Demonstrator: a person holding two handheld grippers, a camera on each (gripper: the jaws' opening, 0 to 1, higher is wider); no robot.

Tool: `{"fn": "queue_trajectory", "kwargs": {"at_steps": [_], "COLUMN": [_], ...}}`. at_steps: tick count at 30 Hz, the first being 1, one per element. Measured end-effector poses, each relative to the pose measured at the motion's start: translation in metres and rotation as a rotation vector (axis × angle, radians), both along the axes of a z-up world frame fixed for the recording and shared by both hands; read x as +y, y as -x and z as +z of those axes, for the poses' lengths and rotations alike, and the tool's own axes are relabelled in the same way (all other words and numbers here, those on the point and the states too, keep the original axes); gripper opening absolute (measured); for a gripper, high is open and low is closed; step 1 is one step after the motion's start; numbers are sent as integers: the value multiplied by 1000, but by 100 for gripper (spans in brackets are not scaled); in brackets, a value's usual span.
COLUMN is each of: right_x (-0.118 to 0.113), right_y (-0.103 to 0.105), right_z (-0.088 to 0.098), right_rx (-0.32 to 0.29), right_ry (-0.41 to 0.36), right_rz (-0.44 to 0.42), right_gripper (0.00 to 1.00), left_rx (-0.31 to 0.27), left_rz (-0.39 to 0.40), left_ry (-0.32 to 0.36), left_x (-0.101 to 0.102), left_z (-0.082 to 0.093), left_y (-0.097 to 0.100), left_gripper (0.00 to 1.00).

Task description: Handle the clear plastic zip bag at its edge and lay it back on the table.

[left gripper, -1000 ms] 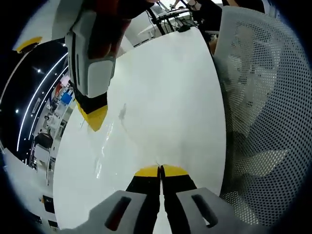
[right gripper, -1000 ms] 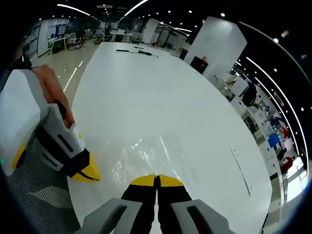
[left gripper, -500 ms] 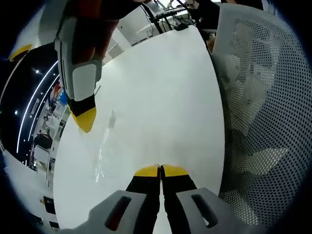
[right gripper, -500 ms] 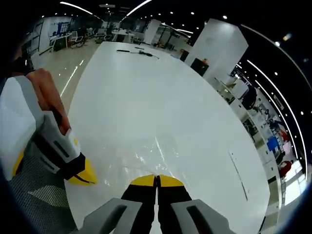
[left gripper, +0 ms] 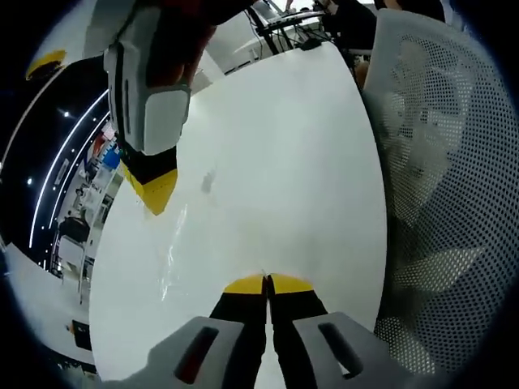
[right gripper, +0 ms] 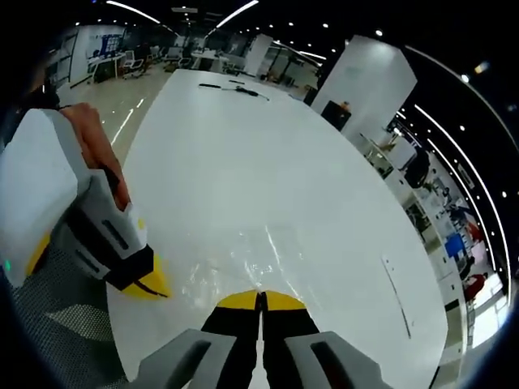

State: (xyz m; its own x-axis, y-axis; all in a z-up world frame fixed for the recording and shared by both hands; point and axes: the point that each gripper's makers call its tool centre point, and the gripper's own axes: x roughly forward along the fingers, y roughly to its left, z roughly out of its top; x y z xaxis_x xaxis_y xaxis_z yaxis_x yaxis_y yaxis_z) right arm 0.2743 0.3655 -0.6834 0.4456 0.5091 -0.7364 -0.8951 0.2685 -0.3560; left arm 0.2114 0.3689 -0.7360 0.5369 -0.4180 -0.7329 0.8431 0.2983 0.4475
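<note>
The clear plastic zip bag (left gripper: 182,235) lies low over the white table (left gripper: 300,146), visible mostly as glints and creases. My left gripper (left gripper: 266,284) is shut, with a corner of the bag's edge pinched at its yellow tips. The right gripper (left gripper: 152,188) comes in from the upper left, its yellow tip at the bag's other side. In the right gripper view the bag (right gripper: 243,255) shines just beyond my shut right gripper (right gripper: 261,298), which pinches its near edge. The left gripper (right gripper: 150,284) stands at the left, held by a hand (right gripper: 97,150).
A white mesh chair (left gripper: 438,162) stands close along the table's right side in the left gripper view. Dark cables (right gripper: 231,87) lie at the table's far end. A thin strip (right gripper: 393,284) lies on the table to the right. Office floor surrounds the table (right gripper: 243,162).
The right gripper swayed a little to the left and back in the left gripper view. Both grippers stay shut, with the bag between them.
</note>
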Motion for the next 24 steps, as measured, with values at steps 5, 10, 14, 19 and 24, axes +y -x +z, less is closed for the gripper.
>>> {"fn": "queue_trajectory", "kwargs": {"at_steps": [5,10,14,19,24], "right_x": [2,1,2,-9,-28], "right_y": [7,10,13,16,17], "right_z": [-5,-9,-9,-11,-12], "right_rx": [14,28,43,39,43], "right_ry": [15,16,-4,-17,-42], "right_rz": [21,15,14,4,-48], "right_gripper": [0,0,3,6,6], "left_rx": [-11,-14,-7,2,10], "left_rz": [4,-7,-14,-13,-23], "left_ry": [1,-11,-21,-29,-41], "left_x": [2,3,4,5,3], "left_z": [6,4,0,-6,-11], "left_y": [-8,-13,-17,-22,-28], "left_gripper": [0,0,0,0,0]}}
